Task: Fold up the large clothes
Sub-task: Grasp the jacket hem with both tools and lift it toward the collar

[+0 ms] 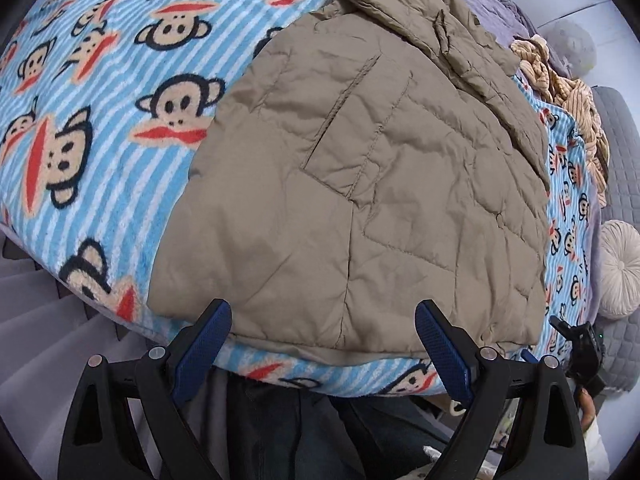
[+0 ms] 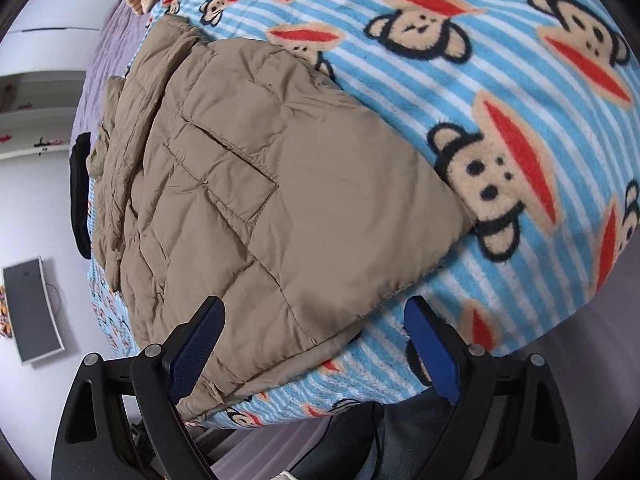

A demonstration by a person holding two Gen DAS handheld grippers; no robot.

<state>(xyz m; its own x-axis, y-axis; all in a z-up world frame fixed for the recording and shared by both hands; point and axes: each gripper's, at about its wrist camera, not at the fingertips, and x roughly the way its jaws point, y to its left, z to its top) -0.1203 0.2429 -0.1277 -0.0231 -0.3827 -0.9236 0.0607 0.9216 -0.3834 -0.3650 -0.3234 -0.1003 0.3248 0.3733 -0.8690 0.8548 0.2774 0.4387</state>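
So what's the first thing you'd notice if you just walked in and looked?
The big puffy tan jacket, lying partly folded near the edge of the bed. Under it is a bright blue striped blanket covered in cartoon monkey faces. Close to the camera, the left gripper hovers over the jacket's near hem with its blue fingers wide apart.

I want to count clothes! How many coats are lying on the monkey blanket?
1. The tan puffy coat lies partly folded on the monkey blanket, near its front edge. A striped tan bundle behind it may be other clothing.
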